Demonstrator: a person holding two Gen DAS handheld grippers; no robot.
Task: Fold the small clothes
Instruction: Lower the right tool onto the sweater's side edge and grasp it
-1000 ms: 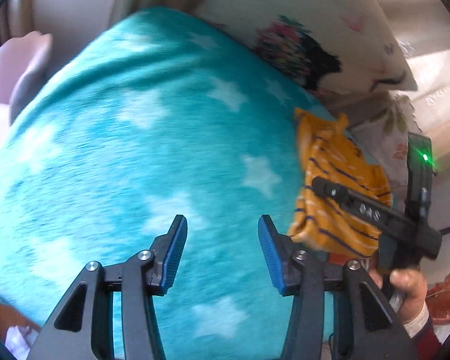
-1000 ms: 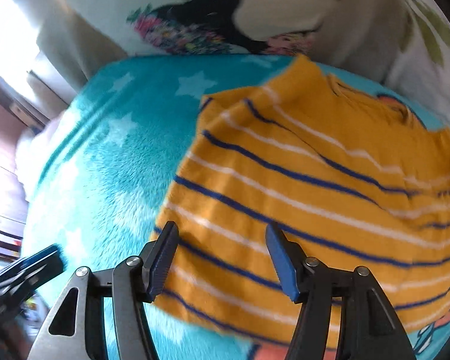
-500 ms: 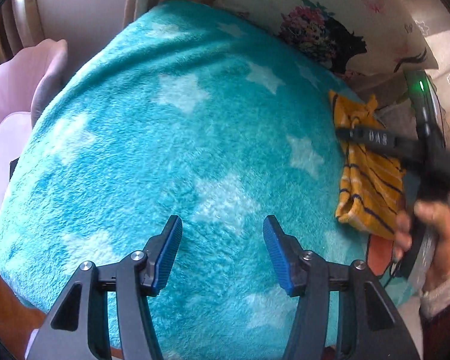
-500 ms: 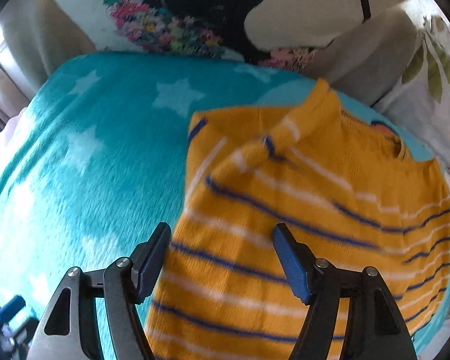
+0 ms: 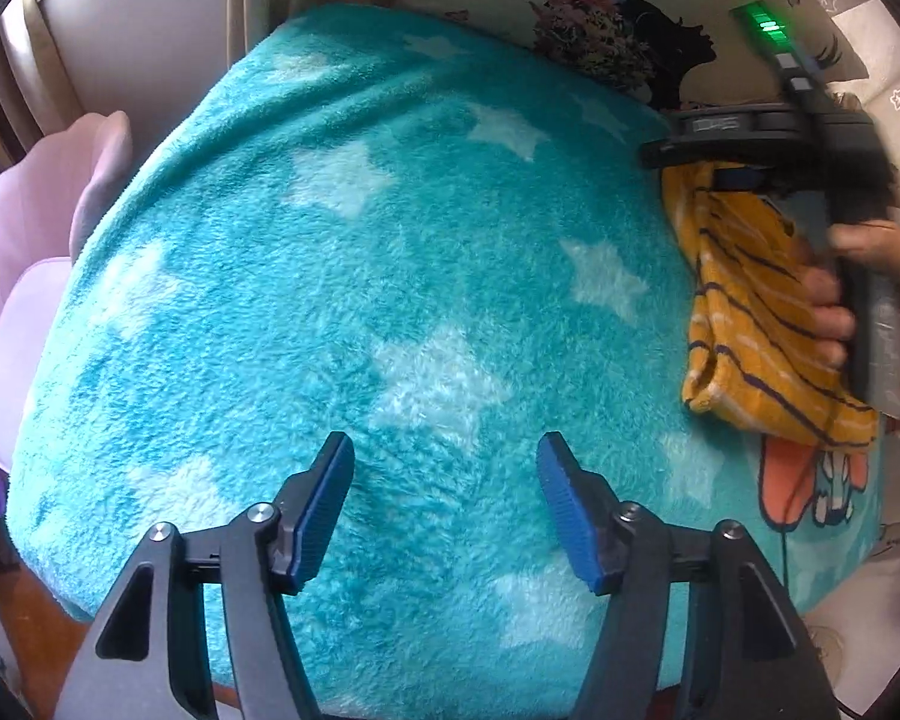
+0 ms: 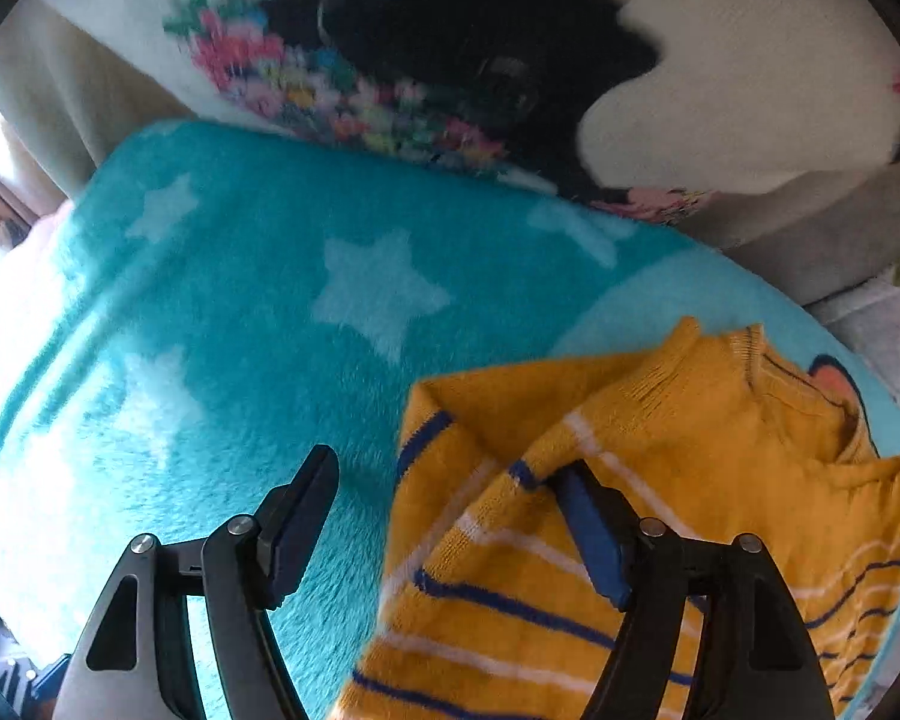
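A small mustard-yellow shirt with blue and white stripes (image 6: 660, 516) lies on a teal star-print blanket (image 6: 240, 312). In the left wrist view the shirt (image 5: 756, 324) is at the blanket's right edge, with the hand-held right gripper (image 5: 708, 165) over its top end. My right gripper (image 6: 444, 516) is open; its right finger (image 6: 594, 534) touches a folded-over sleeve, its left finger is over bare blanket. My left gripper (image 5: 444, 498) is open and empty above the blanket (image 5: 330, 300), well left of the shirt.
A cream pillow with a floral and black print (image 6: 450, 60) lies behind the blanket; it also shows in the left wrist view (image 5: 618, 42). A pink chair (image 5: 36, 228) stands at the left. A cartoon print (image 5: 810, 480) marks the blanket's right side.
My right gripper has moved up the shirt to its top left corner by the sleeve. My left gripper has pulled back and left, away from the shirt.
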